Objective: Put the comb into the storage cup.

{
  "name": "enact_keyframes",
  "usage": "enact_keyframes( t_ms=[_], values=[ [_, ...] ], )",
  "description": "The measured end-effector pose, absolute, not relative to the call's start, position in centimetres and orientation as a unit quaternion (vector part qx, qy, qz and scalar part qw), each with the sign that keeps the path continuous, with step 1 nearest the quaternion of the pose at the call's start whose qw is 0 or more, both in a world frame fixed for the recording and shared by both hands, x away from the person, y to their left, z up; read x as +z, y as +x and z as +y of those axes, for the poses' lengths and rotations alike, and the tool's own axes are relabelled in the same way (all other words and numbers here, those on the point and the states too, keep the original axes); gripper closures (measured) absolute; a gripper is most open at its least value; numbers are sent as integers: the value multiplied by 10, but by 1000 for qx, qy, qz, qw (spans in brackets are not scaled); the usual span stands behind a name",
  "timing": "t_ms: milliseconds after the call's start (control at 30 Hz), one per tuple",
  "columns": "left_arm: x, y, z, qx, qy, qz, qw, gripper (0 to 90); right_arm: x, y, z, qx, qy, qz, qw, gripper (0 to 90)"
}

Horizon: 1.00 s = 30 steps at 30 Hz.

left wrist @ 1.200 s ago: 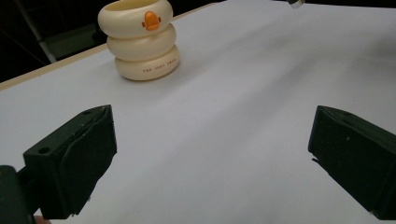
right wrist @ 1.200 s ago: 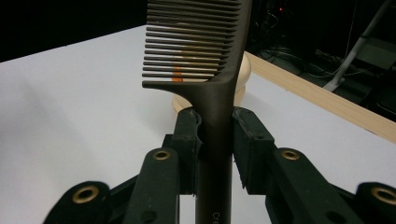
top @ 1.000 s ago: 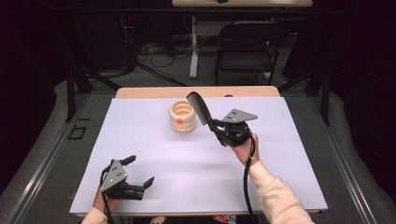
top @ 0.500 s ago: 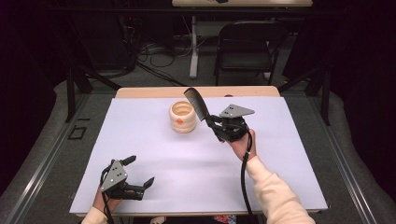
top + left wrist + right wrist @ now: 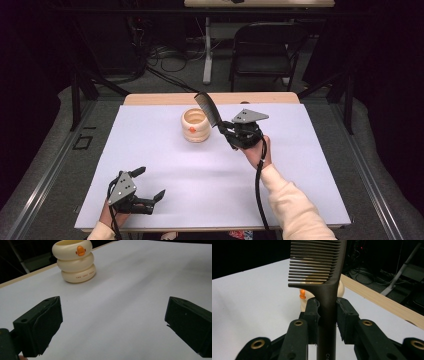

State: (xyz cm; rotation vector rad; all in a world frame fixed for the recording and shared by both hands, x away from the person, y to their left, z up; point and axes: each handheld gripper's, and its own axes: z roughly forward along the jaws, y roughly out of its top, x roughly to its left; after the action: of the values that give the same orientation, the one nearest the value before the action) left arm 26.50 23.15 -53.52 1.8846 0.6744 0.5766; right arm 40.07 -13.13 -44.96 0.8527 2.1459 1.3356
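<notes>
Dark brown comb point(image 5: 325, 277) is clamped by its handle between the jaws of the right gripper point(image 5: 327, 315), both pads pressed on the handle just below where the teeth start, teeth pointing to the left in the right gripper view and the toothed end running up out of the frame. In the high view the comb point(image 5: 207, 109) sticks up and tilts toward the far left from the right gripper point(image 5: 226, 132), its toothed end over the near right edge of the cream holder point(image 5: 194, 125); whether comb and holder touch cannot be told. The holder is a stack of three rounded rings with an open top and a small orange mark on its side, standing upright on the white sheet point(image 5: 210, 185) toward the far middle; in the left gripper view the holder point(image 5: 74, 261) shows small lettering on its lowest ring. In the right gripper view the holder point(image 5: 342, 287) sits right behind the comb, mostly hidden. The right hand point(image 5: 257, 152) holds that gripper raised above the sheet, cream sleeve running to the bottom edge. The left gripper point(image 5: 148, 187) rests low at the near left corner of the sheet, well apart from holder and comb, jaws spread wide with nothing between them, bare sheet in the gap. The sheet covers a wooden table point(image 5: 270, 97) whose far edge shows. A dark chair point(image 5: 265, 45) and cables on the floor lie beyond.
</notes>
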Motion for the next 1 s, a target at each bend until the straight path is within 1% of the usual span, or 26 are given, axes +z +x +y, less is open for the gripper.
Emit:
enact_keyframes(
  t_ms=[1000],
  values=[
    [-535, 265, 232, 238, 781, 280, 505, 14, -439, 417, -115, 491, 309, 781, 231, 719]
  ],
)
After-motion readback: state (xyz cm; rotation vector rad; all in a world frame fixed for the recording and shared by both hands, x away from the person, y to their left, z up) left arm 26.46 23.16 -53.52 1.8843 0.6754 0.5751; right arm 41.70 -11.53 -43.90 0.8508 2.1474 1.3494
